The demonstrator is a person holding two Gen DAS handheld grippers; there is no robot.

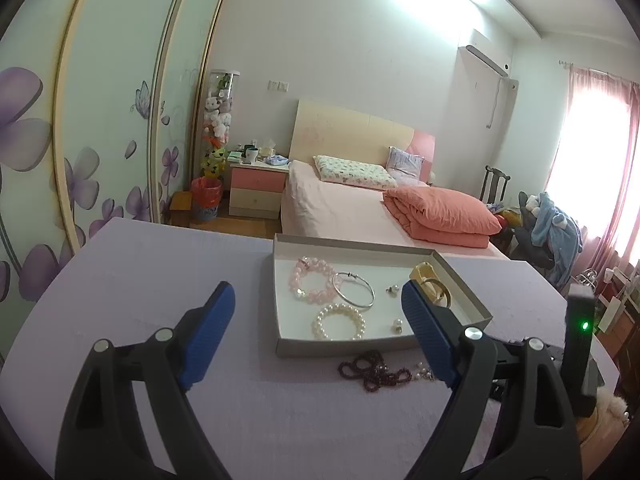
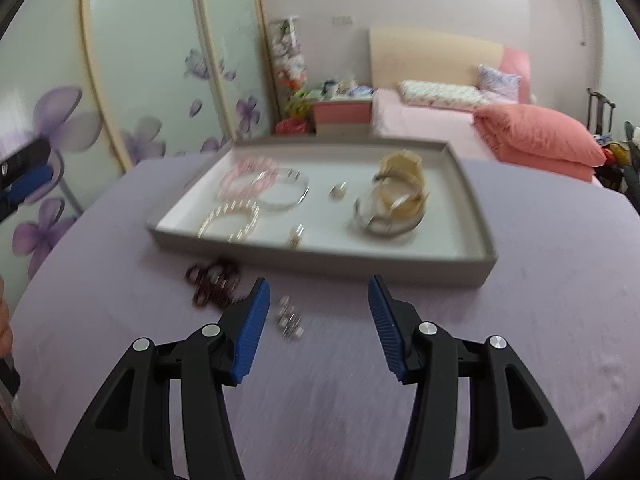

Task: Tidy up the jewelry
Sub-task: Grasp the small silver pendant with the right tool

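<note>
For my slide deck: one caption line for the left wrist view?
Open left tongs face a grey cardboard tray of bracelets; dark red bead strand lies outside.

The left hand-held gripper (image 1: 318, 312) is hanging above the table (image 1: 140, 280), angled gently downward, its blue-padded fingers (image 1: 208, 332) spread wide with nothing between them. The right hand-held gripper (image 2: 318, 316) is tilting more steeply toward the table, its jaws parted about halfway, the blue pads (image 2: 250, 336) gripping nothing. The right wrist view is coming through smeared. In that view the left hand-held gripper is showing at the far left edge as a black arm with a blue pad, and a sliver of a hand (image 2: 5, 320) is peeking in below it.
</note>
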